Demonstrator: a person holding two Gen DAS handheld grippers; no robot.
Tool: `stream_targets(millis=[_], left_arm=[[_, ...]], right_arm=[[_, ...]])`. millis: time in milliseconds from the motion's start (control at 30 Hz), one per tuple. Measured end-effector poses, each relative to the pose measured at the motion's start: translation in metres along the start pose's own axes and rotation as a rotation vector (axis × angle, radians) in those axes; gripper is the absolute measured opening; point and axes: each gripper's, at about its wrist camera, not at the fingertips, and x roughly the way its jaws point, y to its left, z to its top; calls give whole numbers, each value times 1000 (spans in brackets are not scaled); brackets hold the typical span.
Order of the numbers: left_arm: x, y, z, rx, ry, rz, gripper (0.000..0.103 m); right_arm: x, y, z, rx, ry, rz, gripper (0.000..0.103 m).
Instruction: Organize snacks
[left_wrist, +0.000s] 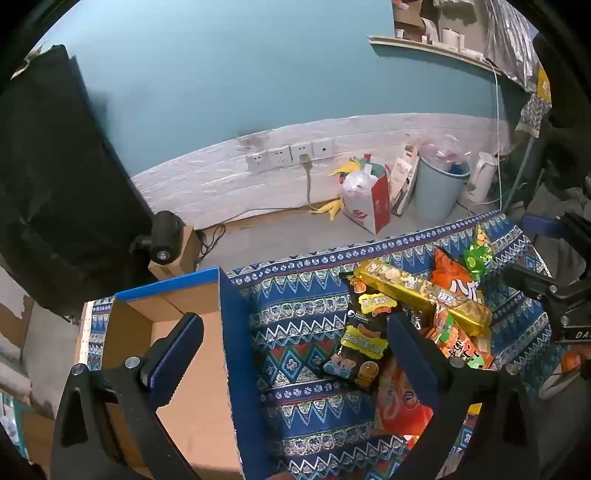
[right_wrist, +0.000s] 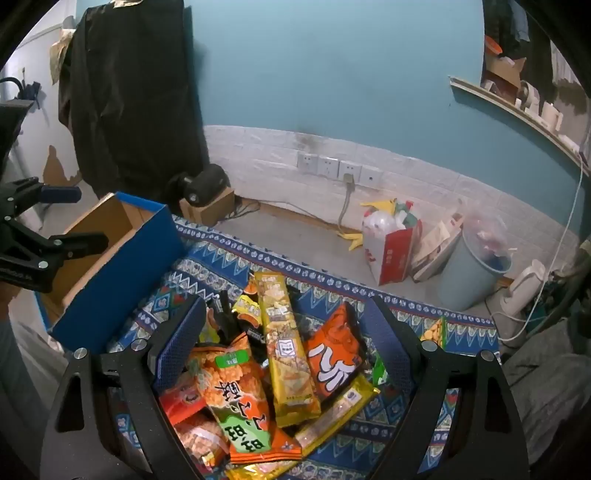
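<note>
On the patterned cloth (right_wrist: 229, 254), long yellow packet (right_wrist: 286, 350) points wallward.

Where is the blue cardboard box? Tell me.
The blue cardboard box sits on the patterned cloth, left of the snack pile in the right wrist view, open at the top.

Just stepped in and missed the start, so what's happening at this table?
A person holds a gripper in each hand over a patterned cloth. Both the left gripper and the right gripper are open and hold nothing. A pile of snack packets lies loose on the cloth, and the blue cardboard box beside it looks empty. No sorting shows yet.
</note>
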Motion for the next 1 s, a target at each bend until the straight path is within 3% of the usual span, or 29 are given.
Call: stream_targets(millis=[433, 500, 1000], left_arm=[[4, -9, -2, -18, 23, -31, 101], [2, 4, -4, -23, 20, -50, 101], [2, -5, -4, 4, -5, -45, 101]], right_arm=[[6, -3, -3, -2, 13, -10, 86], [6, -5, -3, 1, 18, -6, 86], [4, -1, -2, 3, 13, 1, 86]])
